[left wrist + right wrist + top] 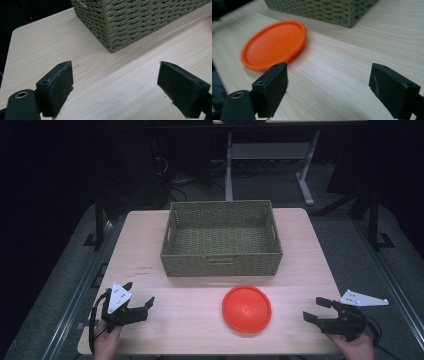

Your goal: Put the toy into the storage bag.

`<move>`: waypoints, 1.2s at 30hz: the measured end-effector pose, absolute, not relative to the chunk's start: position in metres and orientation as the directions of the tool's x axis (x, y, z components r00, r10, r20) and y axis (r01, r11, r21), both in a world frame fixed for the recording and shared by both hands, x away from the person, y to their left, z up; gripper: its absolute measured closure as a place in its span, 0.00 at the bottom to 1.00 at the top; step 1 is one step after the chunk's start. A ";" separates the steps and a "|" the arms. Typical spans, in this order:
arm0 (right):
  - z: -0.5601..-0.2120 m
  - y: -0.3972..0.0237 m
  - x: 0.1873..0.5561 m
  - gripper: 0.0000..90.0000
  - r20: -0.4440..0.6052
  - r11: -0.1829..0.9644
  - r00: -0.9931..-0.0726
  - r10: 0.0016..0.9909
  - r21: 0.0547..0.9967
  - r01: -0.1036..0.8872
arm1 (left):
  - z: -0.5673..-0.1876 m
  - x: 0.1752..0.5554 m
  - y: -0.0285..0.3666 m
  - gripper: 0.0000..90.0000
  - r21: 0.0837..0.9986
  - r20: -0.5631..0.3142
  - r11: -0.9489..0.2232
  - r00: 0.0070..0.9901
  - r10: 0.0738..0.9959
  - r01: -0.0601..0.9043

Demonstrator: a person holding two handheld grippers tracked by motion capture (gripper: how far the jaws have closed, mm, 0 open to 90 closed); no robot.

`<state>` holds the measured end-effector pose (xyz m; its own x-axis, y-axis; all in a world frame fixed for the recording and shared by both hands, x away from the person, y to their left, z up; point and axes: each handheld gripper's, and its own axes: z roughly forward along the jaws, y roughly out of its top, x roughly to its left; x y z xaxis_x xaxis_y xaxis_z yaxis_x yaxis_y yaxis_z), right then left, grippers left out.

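Left claw [141, 305] wide open, empty, low over table [200, 330] | right claw [316, 310] likewise, near orange plate [247, 309]

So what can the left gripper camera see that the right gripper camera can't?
The left gripper view has the left gripper's open jaws and a near corner of the basket, with just a blurry red sliver at the right edge. The right gripper view has the right gripper's open jaws and the whole orange disc lying flat. Both share the woven basket and the wooden table, with nothing between the jaws.
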<state>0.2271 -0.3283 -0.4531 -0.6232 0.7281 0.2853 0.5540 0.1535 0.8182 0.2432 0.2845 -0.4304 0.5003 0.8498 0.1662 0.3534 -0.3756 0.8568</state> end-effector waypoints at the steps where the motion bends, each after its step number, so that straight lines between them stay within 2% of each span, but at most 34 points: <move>1: -0.452 -0.328 0.228 0.17 0.296 0.147 -0.632 0.716 0.821 0.551 | -0.431 0.243 0.284 0.14 0.854 0.165 -0.377 0.501 0.849 0.358; 14: -0.440 -0.305 0.239 0.17 0.294 0.179 -0.669 0.683 0.820 0.543 | -0.430 0.243 0.284 0.14 0.858 0.174 -0.382 0.506 0.844 0.342; 36: -0.421 -0.256 0.268 0.17 0.266 0.315 -0.734 0.625 0.774 0.549 | -0.431 0.243 0.283 0.14 0.859 0.176 -0.381 0.503 0.846 0.341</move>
<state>0.2684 -0.2560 -0.4207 -0.7338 0.6250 0.2664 0.5492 0.3147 0.7742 0.2425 0.2833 -0.4311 0.5031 0.8462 0.1757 0.3414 -0.3814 0.8590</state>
